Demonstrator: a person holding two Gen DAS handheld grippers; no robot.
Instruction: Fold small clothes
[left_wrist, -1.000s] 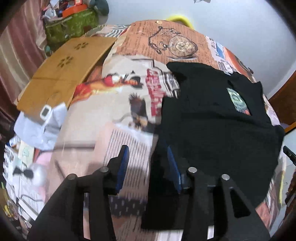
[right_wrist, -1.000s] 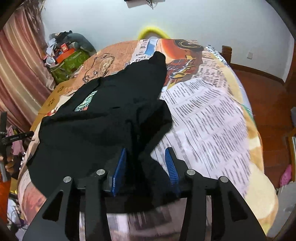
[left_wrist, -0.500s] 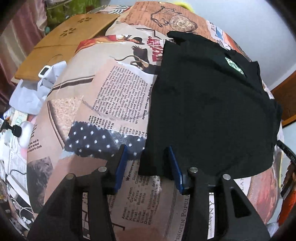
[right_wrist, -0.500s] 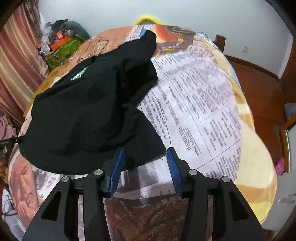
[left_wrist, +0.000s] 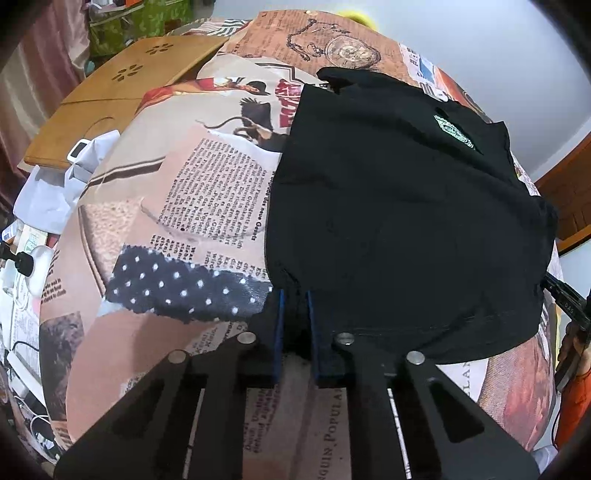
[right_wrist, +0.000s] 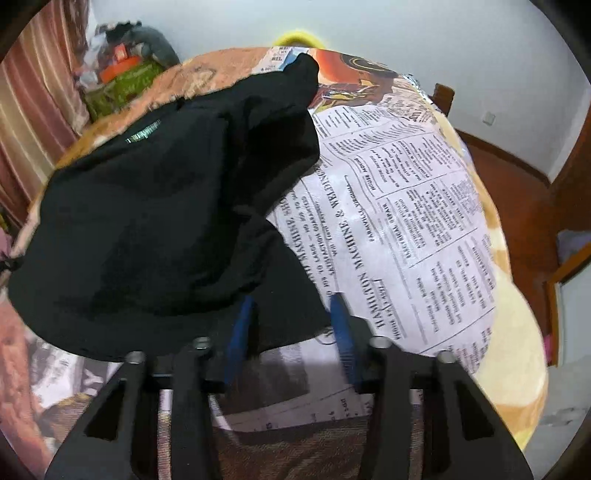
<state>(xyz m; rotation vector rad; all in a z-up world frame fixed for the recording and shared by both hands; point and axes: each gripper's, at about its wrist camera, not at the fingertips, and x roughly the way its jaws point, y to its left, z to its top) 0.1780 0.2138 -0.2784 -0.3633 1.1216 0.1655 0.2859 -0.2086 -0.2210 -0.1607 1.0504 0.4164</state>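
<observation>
A black T-shirt with a small green print lies spread on a bed with a newspaper-print cover. My left gripper is shut on the shirt's near left hem corner. In the right wrist view the same shirt lies rumpled, one sleeve reaching far up. My right gripper is open, its blue pads on either side of the shirt's near right hem corner, which lies between them.
A wooden board and a white garment lie off the bed's left side. A green bag and clutter stand by the curtain. A wooden floor lies right of the bed.
My left gripper has closed on the shirt's left hem corner. My right gripper has moved forward, so the right hem corner now lies between its open pads.
</observation>
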